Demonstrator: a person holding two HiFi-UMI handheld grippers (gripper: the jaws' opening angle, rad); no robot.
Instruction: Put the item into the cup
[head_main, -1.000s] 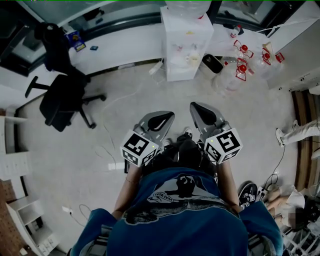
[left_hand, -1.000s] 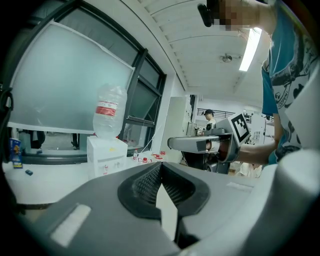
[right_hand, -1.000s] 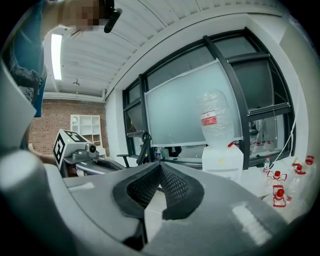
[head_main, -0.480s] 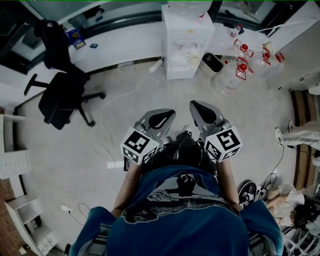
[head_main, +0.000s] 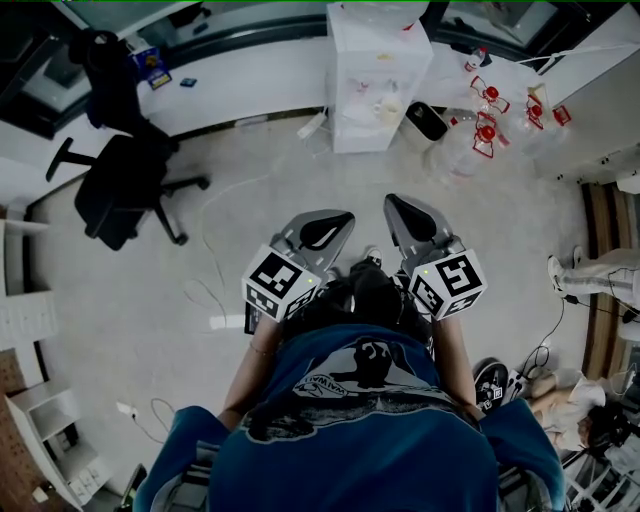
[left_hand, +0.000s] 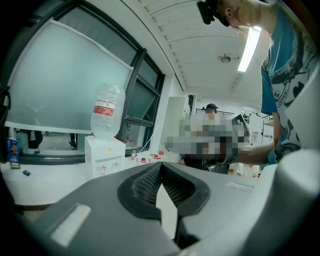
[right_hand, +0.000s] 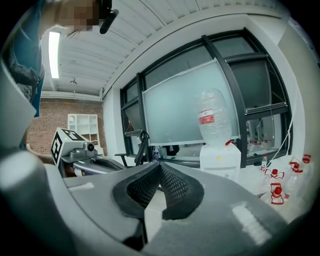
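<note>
Head view: L hand-held gripper (head_main: 338, 219) & R hand-held gripper (head_main: 396, 206) closed, empty, over floor (head_main: 130, 290); dispenser (head_main: 378, 85) ahead.

Left grey two-jaw gripper (head_main: 338, 220) and right grey two-jaw gripper (head_main: 398, 205): jaws closed tip to tip, nothing between, side by side before torso, angled slightly down.

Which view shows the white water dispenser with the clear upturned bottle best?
The right gripper view: the white water dispenser stands side-on there, with its bottle and red label plain. The left gripper view shows it side-on too, but smaller. The head view sees it from above, with the bottle cut by the frame edge.
</note>
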